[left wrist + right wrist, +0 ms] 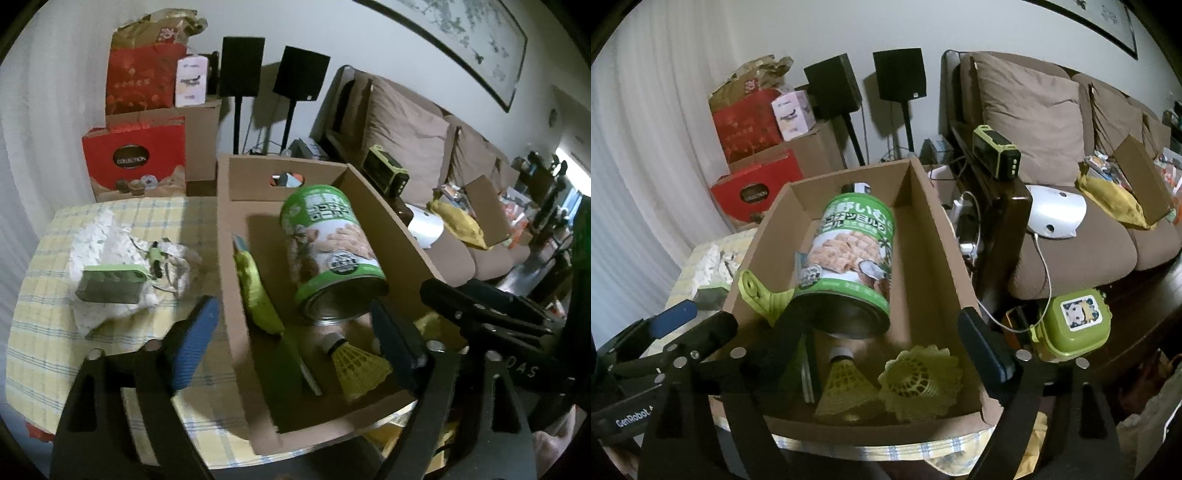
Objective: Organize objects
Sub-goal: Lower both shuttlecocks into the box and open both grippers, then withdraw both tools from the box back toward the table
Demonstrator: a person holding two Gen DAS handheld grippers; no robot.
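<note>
A cardboard box [236, 221] [934, 251] stands on a table with a yellow checked cloth [40, 317]. In it lie a green tin can on its side [328, 251] [853, 258], a yellow-green flat piece [255, 291], and yellow shuttlecocks [351, 362] [919, 380]. My left gripper [295, 343] is open over the box's near left wall, with nothing between its blue pads [195, 347]. My right gripper [882, 354] is open over the box's near end, empty. A small green-rimmed box [110, 284] lies on a white cloth [99, 236] left of the cardboard box.
Red gift boxes [133, 162] and two black speakers on stands [242, 66] stand behind the table. A brown sofa [1071, 221] with clutter is on the right. A green lidded container [1075, 325] sits on a dark table beside the box.
</note>
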